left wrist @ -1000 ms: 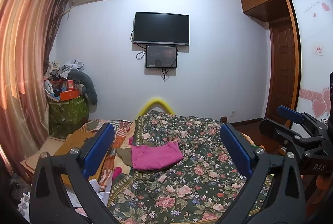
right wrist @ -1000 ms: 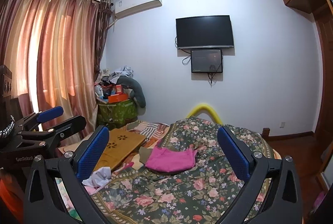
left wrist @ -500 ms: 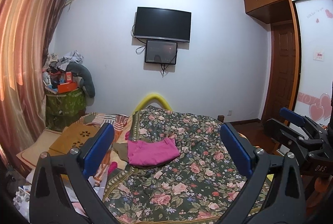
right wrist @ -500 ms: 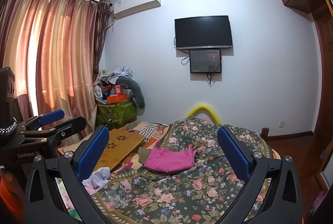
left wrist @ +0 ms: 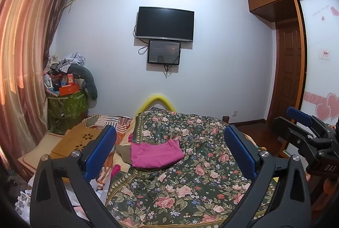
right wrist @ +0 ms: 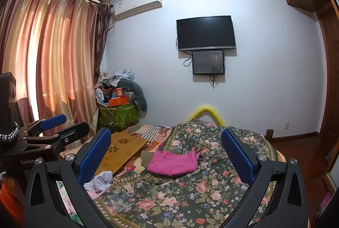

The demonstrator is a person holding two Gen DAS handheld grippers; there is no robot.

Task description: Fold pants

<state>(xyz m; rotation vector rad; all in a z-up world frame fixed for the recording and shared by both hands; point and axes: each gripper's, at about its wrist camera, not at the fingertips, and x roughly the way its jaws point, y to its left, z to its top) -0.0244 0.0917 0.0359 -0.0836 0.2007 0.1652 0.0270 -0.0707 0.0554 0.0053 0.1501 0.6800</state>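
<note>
Both tools hang above the near end of the bed, released and empty: the left gripper (left wrist: 169, 151) and right gripper (right wrist: 166, 154) have jaws spread wide. The pink pants (left wrist: 154, 154) lie bunched on the floral bedspread (left wrist: 190, 175), well beyond them.

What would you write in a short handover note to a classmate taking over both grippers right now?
Left gripper: open, empty, held above the bed.
Right gripper: open, empty, also clear of the bed.
Pink pants: lying on the floral bedspread, already in a compact folded bundle, partly over an olive garment.
Done: pants look folded and released.
Left: probably only checking the fold is neat; otherwise nothing obvious.
</note>
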